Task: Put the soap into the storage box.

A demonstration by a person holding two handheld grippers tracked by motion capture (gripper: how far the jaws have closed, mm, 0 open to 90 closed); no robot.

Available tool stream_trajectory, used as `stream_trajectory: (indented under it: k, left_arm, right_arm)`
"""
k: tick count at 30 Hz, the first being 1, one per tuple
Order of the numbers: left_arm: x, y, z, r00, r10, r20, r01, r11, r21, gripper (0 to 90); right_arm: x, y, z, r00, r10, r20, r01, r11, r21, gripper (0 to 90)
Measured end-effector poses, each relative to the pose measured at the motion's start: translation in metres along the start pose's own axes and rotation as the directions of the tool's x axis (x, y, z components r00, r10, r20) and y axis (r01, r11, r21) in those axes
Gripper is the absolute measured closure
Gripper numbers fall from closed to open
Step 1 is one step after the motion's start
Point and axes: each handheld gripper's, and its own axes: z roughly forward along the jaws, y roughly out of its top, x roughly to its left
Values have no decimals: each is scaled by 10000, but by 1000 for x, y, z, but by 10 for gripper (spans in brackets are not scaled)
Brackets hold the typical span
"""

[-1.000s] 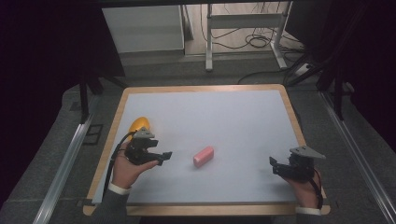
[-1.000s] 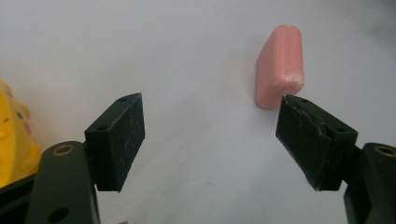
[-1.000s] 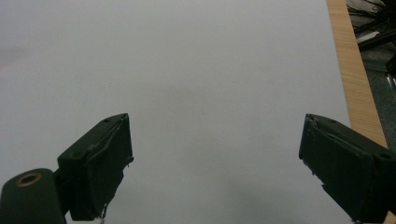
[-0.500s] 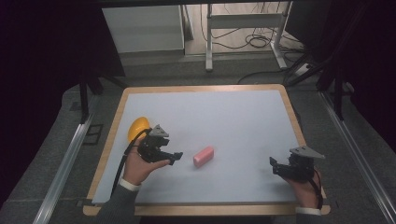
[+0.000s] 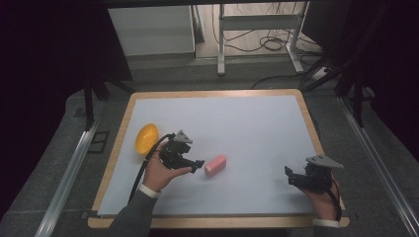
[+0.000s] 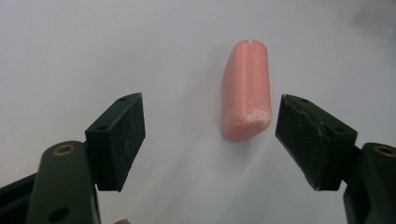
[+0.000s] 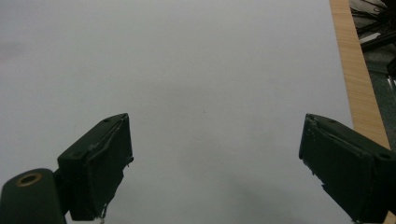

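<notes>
At the counter's (image 5: 257,123) left, an orange bowl (image 5: 146,138) is seen beside the left claw (image 5: 196,165), which is held wide open and aimed at the pink block (image 5: 215,165) just ahead. The block's (image 6: 246,88) long axis is seen running away between the jaws, nearer the right one. Compared with 1 second ago, the left claw has been brought closer. At the right, the right claw (image 5: 290,176) is kept open, well apart.

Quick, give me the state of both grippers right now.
Left gripper: open, holding nothing; the pink block lies just ahead between its fingers, untouched.
Right gripper: open, holding nothing, over the bare white table.
</notes>
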Motion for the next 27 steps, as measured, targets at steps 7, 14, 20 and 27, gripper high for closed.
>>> stream_trajectory:
  k: [7, 14, 20, 27]
  left_arm:
    - [0, 5, 8, 10000, -8, 40, 7, 9999, 160, 248]
    - [-4, 11, 20, 9997, 114, 219, -122, 9991, 402, 249]
    - [-9, 18, 34, 9988, 272, 403, -298, 9974, 662, 248]
    - [-11, 23, 42, 9985, 301, 454, -335, 9967, 746, 248]
  right_arm:
    - [0, 0, 0, 10000, -28, 23, 28, 10000, 28, 92]
    - [2, 0, 1, 10000, -73, -31, 73, 10000, 34, 92]
    - [2, 0, 2, 10000, -65, -25, 66, 10000, 66, 92]
    - [2, -1, 2, 10000, -69, -22, 69, 9999, 102, 92]
